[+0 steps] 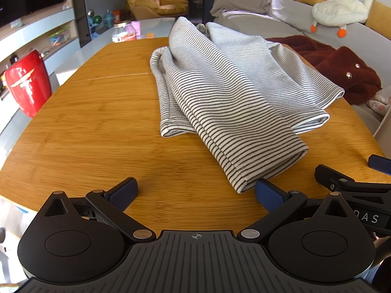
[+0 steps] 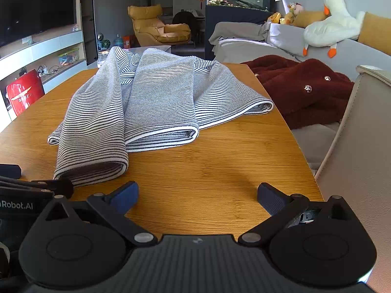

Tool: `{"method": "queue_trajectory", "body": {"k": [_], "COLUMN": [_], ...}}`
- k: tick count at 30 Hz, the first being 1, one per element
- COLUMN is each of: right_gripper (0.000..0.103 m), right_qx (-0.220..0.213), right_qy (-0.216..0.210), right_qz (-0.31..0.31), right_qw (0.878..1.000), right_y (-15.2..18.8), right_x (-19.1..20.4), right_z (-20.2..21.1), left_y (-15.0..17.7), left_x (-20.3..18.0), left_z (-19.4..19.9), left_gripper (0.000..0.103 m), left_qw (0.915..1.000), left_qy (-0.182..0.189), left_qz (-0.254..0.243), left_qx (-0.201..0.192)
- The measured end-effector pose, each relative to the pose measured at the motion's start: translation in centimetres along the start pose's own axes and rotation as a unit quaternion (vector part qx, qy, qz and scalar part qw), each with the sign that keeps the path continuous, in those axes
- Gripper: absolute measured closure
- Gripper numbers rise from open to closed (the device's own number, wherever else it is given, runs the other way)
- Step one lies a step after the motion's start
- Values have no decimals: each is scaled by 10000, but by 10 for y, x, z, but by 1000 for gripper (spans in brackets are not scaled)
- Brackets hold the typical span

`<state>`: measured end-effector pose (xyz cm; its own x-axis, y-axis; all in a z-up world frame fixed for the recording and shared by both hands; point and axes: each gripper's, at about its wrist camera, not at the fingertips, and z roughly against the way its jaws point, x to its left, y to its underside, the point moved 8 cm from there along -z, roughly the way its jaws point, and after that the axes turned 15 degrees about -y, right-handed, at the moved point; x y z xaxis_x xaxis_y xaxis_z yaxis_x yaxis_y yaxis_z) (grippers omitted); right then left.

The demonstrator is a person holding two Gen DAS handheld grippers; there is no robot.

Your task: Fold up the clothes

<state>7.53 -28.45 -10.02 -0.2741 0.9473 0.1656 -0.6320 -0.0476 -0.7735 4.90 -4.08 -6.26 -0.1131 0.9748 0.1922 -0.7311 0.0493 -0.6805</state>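
Well, striped garment (image 1: 227, 92) overhangs table (image 1: 97, 127) edge rightward.

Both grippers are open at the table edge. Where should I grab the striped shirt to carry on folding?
Judging by its pose, take the striped shirt at its near folded end, coming in low along the table. That end lies just ahead of the open left gripper; the right gripper could take the hem corner.
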Motion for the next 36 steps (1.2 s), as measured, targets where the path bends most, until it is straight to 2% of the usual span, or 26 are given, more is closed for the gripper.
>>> {"method": "queue_trajectory", "body": {"k": [12, 15, 18, 21, 23, 26, 30, 32, 33, 35, 36], "right_gripper": [0, 0, 0, 0, 0, 0, 2, 20, 24, 39, 44], "right_qx": [46, 120, 146, -250, -664, -1145, -1500, -1612, -1624, -1607, -1575], "right_qy": [-75, -272, -694, -973, -856, -574, -517, -528, -520, -491, -492], "right_qz": [36, 143, 25, -336, -326, -210, -170, -79, 2, 137, 184], "right_qw": [10000, 9995, 9975, 9944, 9936, 9915, 9872, 9855, 9854, 9857, 9861], "right_y": [0, -1, -7, -25, -46, -80, -117, -134, -141, -155, -162], "right_x": [1, 1, -1, -11, -19, -28, -30, -28, -27, -26, -27], "right_z": [0, -2, 1, 10, 14, 8, -11, -21, -26, -39, -46], "left_y": [0, 1, 0, -16, -29, -65, -120, -145, -156, -180, -189], "left_x": [1, 1, 2, 10, 16, 24, 31, 31, 30, 29, 26], "left_z": [1, 1, 1, 2, 3, 1, -20, -39, -48, -66, -75], "left_gripper": [0, 0, 0, 0, 0, 0, 0, 0, 0, 0, 0], "left_qw": [10000, 10000, 9998, 9982, 9953, 9910, 9859, 9871, 9882, 9901, 9912], "left_qy": [-5, 47, 149, 571, 885, 1176, 1343, 1226, 1148, 992, 932], "left_qz": [7, -64, -134, 161, 396, 598, 821, 830, 817, 790, 720], "left_qx": [-10, -31, -16, 34, 71, -204, -573, -605, -606, -608, -602]}}
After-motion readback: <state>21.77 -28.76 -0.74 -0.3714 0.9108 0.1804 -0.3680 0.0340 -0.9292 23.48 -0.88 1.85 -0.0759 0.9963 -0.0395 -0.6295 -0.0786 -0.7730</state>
